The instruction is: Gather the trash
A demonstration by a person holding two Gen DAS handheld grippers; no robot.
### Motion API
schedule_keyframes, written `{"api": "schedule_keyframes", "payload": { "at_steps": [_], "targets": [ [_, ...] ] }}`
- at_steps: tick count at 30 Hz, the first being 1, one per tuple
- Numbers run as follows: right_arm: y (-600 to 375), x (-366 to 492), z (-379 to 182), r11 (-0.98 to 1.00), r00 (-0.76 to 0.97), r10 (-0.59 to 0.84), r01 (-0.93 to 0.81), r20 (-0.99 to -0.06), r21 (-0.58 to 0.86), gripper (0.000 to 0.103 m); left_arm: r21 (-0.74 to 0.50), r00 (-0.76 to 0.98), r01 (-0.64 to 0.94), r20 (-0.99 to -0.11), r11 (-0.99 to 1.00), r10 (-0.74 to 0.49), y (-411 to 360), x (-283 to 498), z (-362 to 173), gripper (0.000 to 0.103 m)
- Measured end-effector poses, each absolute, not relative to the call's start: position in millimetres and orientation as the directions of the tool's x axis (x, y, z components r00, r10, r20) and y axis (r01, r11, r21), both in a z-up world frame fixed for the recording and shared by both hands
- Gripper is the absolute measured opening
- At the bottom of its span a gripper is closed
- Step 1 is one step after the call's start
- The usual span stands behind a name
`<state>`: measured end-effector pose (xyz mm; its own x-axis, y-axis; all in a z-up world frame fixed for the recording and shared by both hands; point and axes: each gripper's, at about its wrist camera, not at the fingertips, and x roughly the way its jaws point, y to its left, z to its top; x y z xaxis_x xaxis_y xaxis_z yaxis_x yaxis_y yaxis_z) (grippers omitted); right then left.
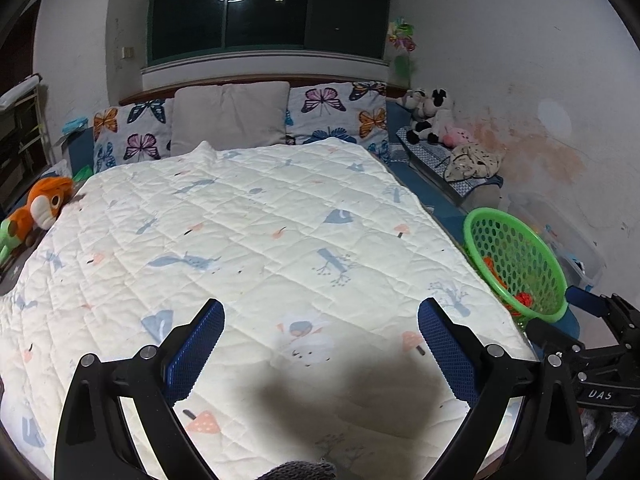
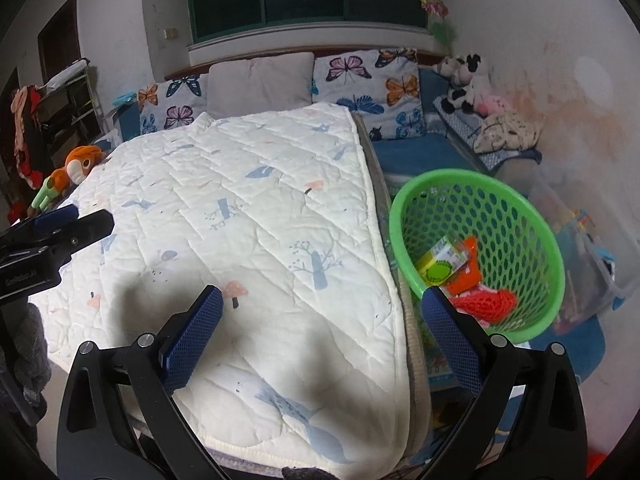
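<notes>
The right gripper (image 2: 322, 312) and left gripper (image 1: 320, 326) both stood spread wide, pinching nothing, above the white quilt (image 1: 248, 240). The trash (image 2: 452, 268) lay inside the green basket (image 2: 404, 200) beside the quilt's right edge.

free: white quilt (image 1: 248, 232) bare from foot edge to pillows (image 1: 230, 118), my passage open | left edge: orange plush toy (image 1: 46, 202) | right edge: green basket (image 2: 404, 216) with wrappers (image 2: 444, 266), rim near my right gripper (image 2: 322, 328) | far right corner: stuffed toys (image 1: 428, 114) block
</notes>
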<state>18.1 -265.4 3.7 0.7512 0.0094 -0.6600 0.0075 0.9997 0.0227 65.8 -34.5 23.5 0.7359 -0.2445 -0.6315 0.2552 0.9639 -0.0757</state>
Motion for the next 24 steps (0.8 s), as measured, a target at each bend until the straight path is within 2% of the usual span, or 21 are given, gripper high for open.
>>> {"api": "schedule_keyframes", "payload": {
  "at_steps": [24],
  "targets": [
    [-245.4,26.5,1.5,0.999,0.762,0.038,-0.035,-0.646,0.018,0.099,-0.062,0.756,0.152,-0.635,0.986,-0.156,-4.8,62.0,16.7,0.095]
  ]
}}
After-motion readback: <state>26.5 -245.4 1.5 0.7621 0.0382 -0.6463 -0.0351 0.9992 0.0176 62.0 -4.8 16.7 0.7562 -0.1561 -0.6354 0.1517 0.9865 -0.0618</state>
